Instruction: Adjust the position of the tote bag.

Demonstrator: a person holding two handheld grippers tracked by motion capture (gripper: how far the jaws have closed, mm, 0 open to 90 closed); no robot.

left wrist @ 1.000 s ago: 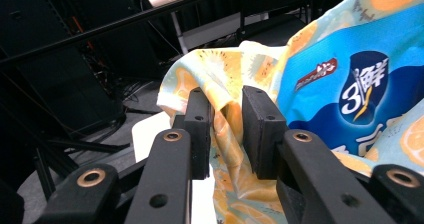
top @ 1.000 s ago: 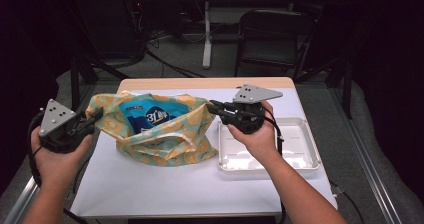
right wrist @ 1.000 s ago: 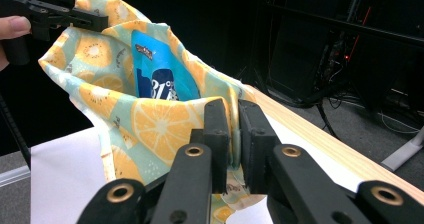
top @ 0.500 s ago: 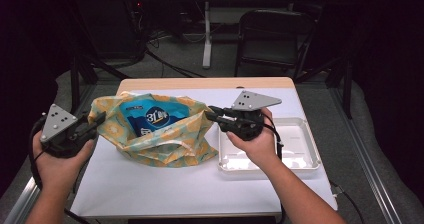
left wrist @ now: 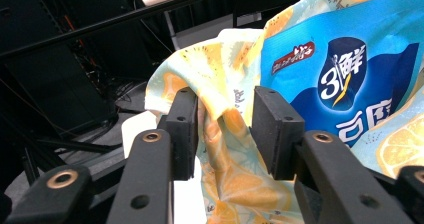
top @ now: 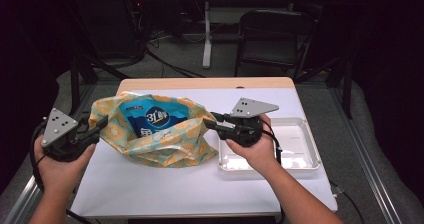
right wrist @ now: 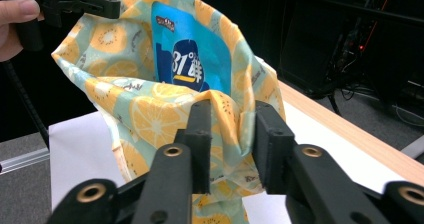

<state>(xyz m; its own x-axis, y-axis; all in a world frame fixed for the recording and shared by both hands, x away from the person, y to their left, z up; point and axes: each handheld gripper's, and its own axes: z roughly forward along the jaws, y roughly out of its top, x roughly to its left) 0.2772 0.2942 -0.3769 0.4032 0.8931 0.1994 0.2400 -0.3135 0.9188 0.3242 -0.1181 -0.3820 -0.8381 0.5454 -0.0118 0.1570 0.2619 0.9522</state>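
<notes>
A cloth bag (top: 160,151) printed with orange slices lies on the white table (top: 175,189), mouth toward me. A blue snack packet (top: 155,119) sits inside it. My left gripper (top: 102,124) is at the bag's left rim. In the left gripper view the rim cloth (left wrist: 220,84) hangs between its pads (left wrist: 182,129), loose beside the left one and clear of the right; these jaws have just been opening. My right gripper (top: 212,120) is at the bag's right rim. A fold of cloth (right wrist: 230,114) stands between its jaws, which have also just been opening.
A white tray (top: 300,134) lies on the table right of the bag, under my right hand. A wooden strip (top: 210,83) edges the table's far side. A dark chair (top: 272,39) and cables stand on the floor beyond.
The jaws of both grippers have spread apart at the bag's rim. Both hands have stayed in place, and the bag keeps its shape.
</notes>
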